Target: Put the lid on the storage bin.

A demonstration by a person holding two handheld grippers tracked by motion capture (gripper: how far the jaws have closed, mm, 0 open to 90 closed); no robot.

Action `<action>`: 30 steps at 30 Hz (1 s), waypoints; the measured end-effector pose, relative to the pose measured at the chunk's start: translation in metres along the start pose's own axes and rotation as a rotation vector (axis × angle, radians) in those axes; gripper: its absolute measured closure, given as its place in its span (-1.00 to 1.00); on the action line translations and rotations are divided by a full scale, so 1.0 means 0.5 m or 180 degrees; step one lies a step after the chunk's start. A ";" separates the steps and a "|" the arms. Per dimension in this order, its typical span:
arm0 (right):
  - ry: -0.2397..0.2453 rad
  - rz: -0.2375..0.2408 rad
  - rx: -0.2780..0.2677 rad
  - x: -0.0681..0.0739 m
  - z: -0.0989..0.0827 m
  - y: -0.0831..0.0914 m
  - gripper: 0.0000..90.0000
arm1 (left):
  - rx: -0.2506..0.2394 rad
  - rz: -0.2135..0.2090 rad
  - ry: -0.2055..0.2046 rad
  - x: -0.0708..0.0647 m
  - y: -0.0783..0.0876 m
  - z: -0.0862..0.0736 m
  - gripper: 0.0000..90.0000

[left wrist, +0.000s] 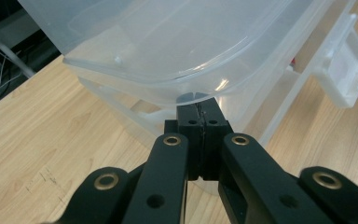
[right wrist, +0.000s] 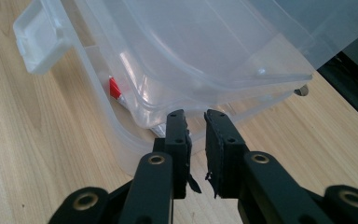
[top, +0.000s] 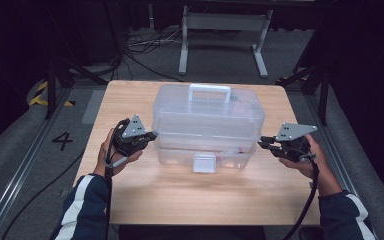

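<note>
In the middle of the wooden table (top: pixel 145 200) stands a clear plastic storage box (top: pixel 207 125), its lid with a white handle (top: pixel 209 91) raised a little above the lower tub, and a clear latch (top: pixel 204 163) hanging at the near side. Something red (right wrist: pixel 115 88) lies inside the tub; what it is cannot be told. At the box's left end, the left gripper (top: pixel 151 136) points at the gap under the lid, and in the left gripper view its jaws are pressed tight together with nothing between them, tips right at the lid's rim. At the right end, the right gripper (top: pixel 261 142) is aimed at the same seam; its jaws stand slightly parted, grasping nothing, just short of the plastic. A person's hands hold both tools.
</note>
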State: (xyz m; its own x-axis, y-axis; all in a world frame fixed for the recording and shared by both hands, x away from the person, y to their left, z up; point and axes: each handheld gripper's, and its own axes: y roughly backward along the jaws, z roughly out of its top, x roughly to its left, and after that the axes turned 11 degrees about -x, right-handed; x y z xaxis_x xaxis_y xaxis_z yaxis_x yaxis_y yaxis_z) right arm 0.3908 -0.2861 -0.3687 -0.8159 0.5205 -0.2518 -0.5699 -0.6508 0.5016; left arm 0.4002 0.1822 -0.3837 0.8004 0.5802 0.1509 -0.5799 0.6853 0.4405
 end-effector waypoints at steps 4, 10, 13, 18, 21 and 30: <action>-0.0035 -0.0013 0.0018 -0.003 -0.004 -0.001 0.73 | 0.0017 -0.0003 -0.0009 -0.001 -0.002 -0.004 1.00; -0.0099 0.0086 0.0021 0.000 -0.006 0.000 0.64 | 0.0092 0.0004 -0.0040 -0.008 -0.006 -0.012 1.00; -0.0079 0.0078 0.0056 0.002 -0.007 -0.003 0.63 | 0.0107 -0.0003 -0.0038 -0.008 -0.007 -0.015 1.00; -0.0128 0.0116 0.0125 0.007 -0.015 -0.011 0.44 | 0.0116 -0.0015 -0.0013 -0.008 -0.008 -0.019 1.00; -0.0140 0.0142 0.0183 0.010 -0.018 -0.016 0.35 | 0.0115 -0.0005 -0.0017 -0.009 -0.008 -0.019 1.00; -0.0215 0.0103 0.0226 0.013 -0.024 -0.019 0.15 | 0.0202 0.0046 0.0014 -0.006 0.006 -0.034 1.00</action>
State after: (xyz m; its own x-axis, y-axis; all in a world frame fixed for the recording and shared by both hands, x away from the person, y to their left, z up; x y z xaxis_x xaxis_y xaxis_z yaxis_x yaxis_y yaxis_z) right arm 0.3897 -0.2833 -0.3848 -0.8240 0.5375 -0.1793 -0.5331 -0.6282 0.5666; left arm 0.3935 0.1904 -0.3980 0.7912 0.5919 0.1540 -0.5805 0.6476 0.4936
